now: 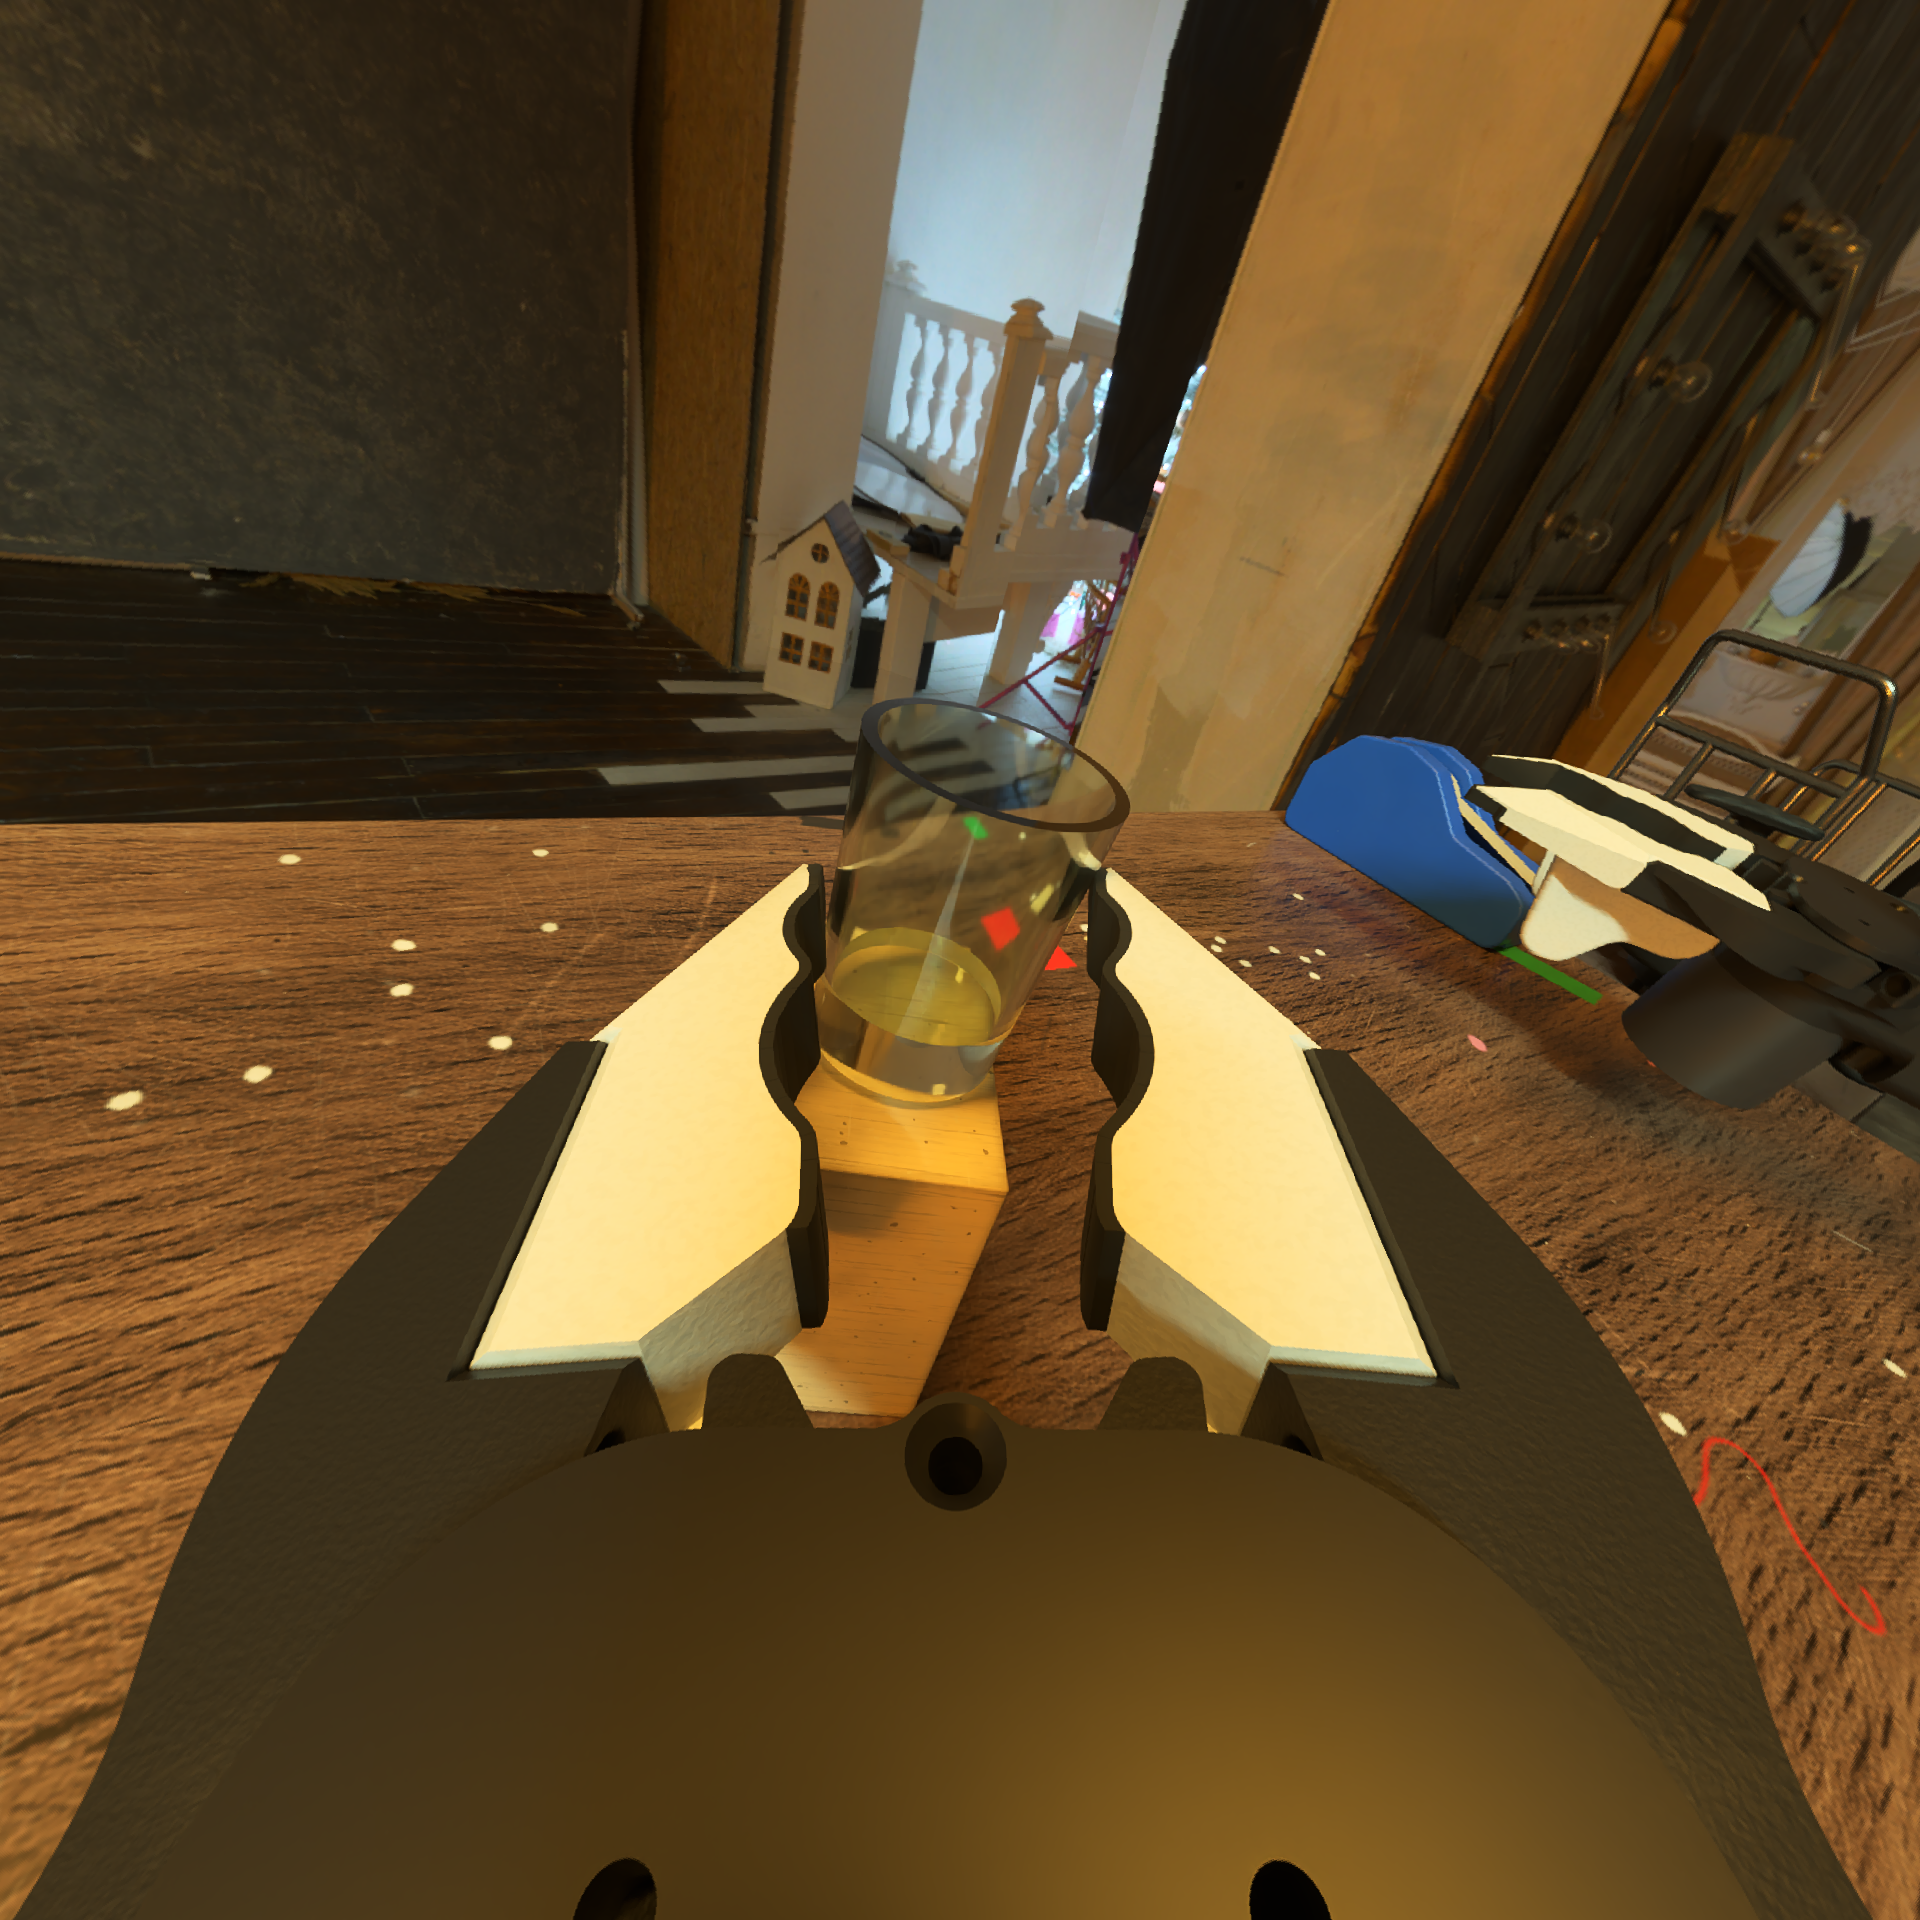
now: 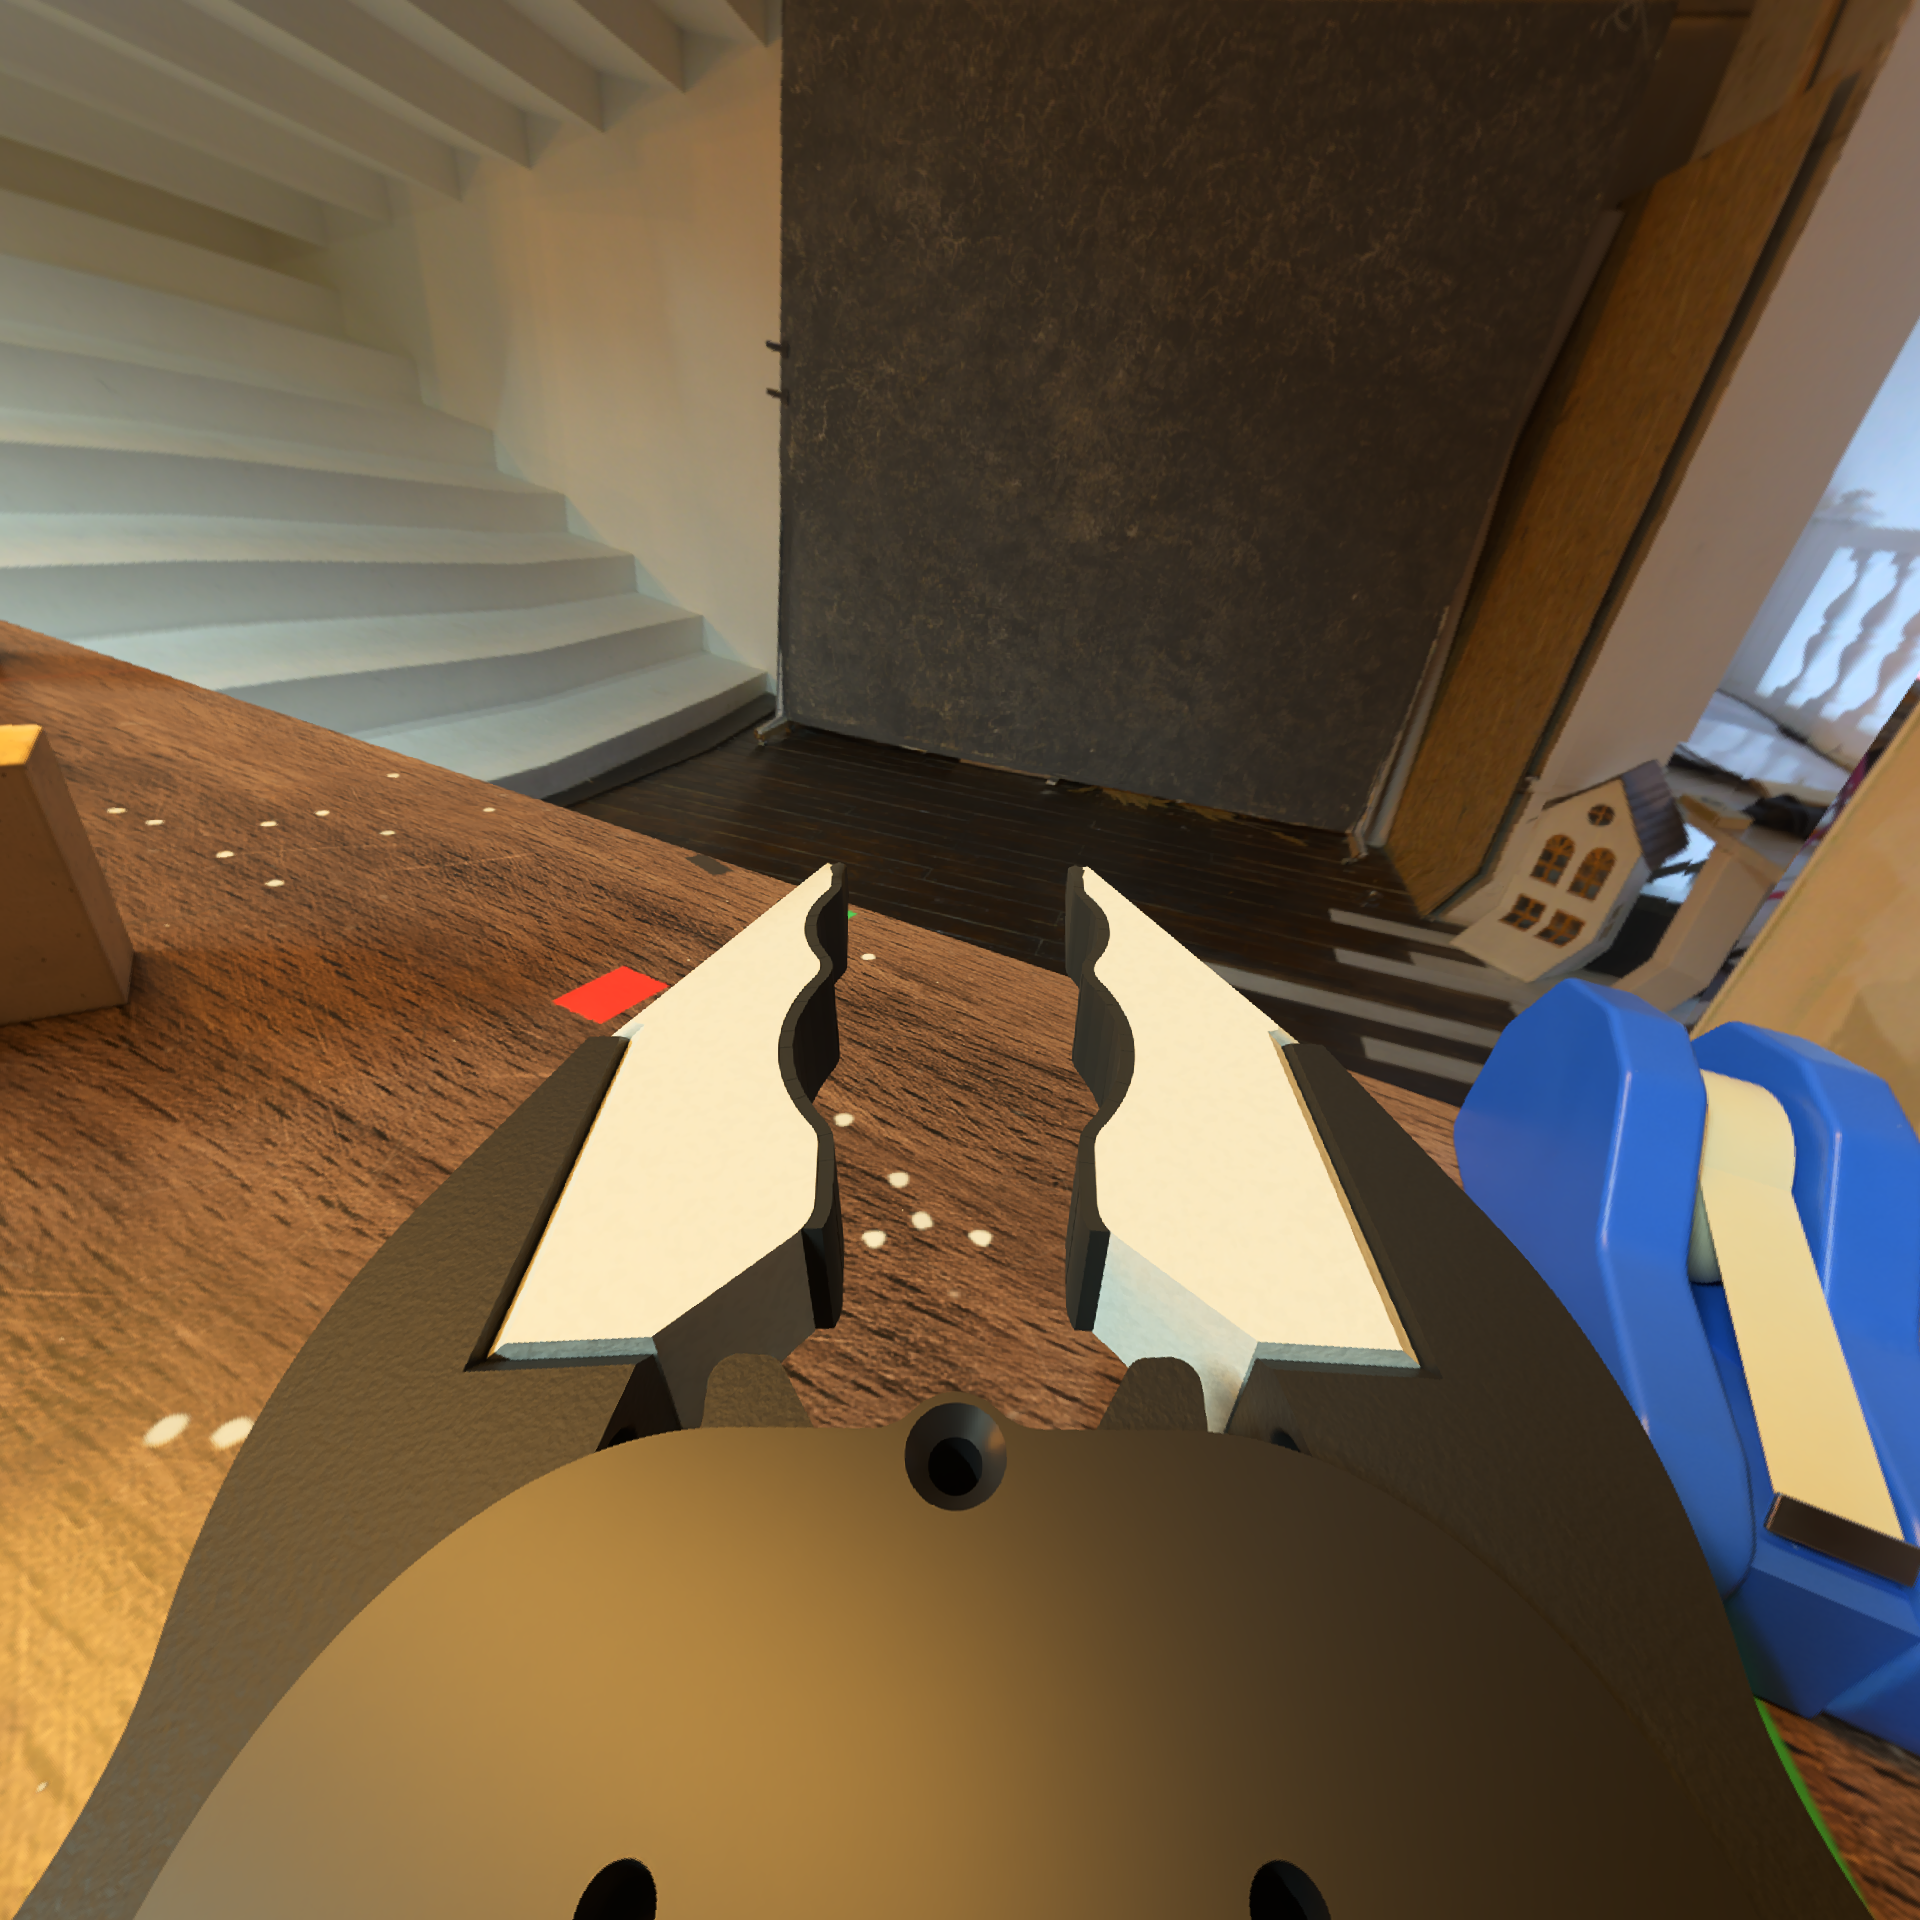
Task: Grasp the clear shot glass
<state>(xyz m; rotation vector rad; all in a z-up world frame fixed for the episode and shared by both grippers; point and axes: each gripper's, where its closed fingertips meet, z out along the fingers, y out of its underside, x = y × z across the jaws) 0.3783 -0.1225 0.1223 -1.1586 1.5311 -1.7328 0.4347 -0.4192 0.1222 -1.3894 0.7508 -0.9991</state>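
Observation:
The clear shot glass (image 1: 956, 904) holds a little yellowish liquid and stands on a small light wooden block (image 1: 904, 1226) on the brown wooden table (image 1: 312, 1091). My left gripper (image 1: 956, 883) is around the glass. Both dark pads touch its sides near the fingertips, so it is shut on the glass, whose base still rests on the block. My right gripper (image 2: 954, 894) is open and empty, low over the table near its far edge. It also shows at the right of the left wrist view (image 1: 1621, 883). The block's corner shows at the left of the right wrist view (image 2: 42, 883).
A blue tape dispenser (image 1: 1403, 821) lies on the table right of the glass, next to my right gripper; it also shows in the right wrist view (image 2: 1621, 1299). A flat red marker (image 2: 608, 992) lies on the table. The table's far edge (image 2: 935, 935) drops to a dark floor.

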